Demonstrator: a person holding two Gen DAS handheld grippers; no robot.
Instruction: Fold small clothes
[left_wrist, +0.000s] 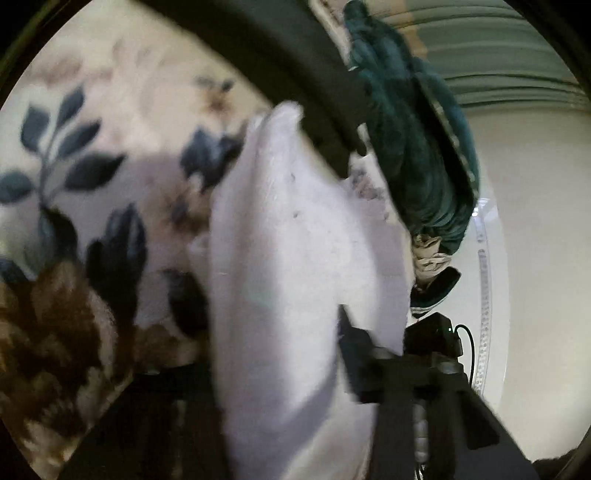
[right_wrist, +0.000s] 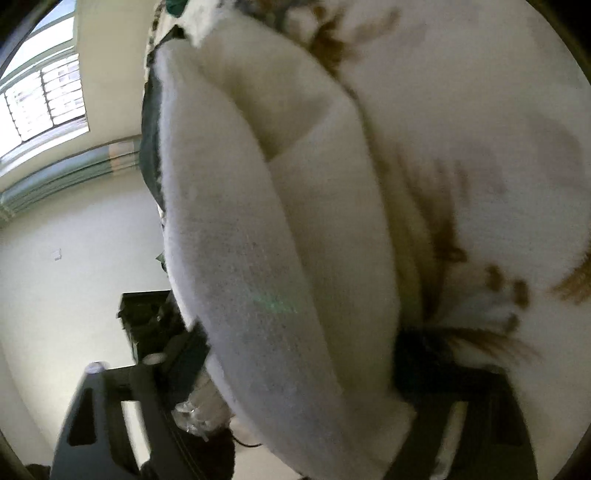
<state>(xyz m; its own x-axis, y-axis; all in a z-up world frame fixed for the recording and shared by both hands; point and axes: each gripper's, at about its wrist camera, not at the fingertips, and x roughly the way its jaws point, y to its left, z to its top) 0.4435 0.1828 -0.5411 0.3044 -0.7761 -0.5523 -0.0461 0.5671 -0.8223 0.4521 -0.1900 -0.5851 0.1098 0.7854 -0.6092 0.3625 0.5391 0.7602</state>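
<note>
A white sock (left_wrist: 288, 236) hangs between both grippers, over a floral blanket (left_wrist: 92, 147). In the left wrist view my left gripper (left_wrist: 295, 354) is shut on the white sock, whose cloth fills the gap between the fingers and runs up and away. In the right wrist view my right gripper (right_wrist: 303, 354) is shut on the same white sock (right_wrist: 258, 221), which folds over itself in front of the camera. The black arm of the other gripper (left_wrist: 295, 62) crosses the top of the left wrist view. Both views are tilted and blurred.
A dark teal garment (left_wrist: 413, 140) lies bunched on the blanket's edge beyond the sock. The cream blanket with brown flowers (right_wrist: 480, 147) fills the right of the right wrist view. A window (right_wrist: 40, 96), a pale wall and a black device (right_wrist: 147, 314) show behind.
</note>
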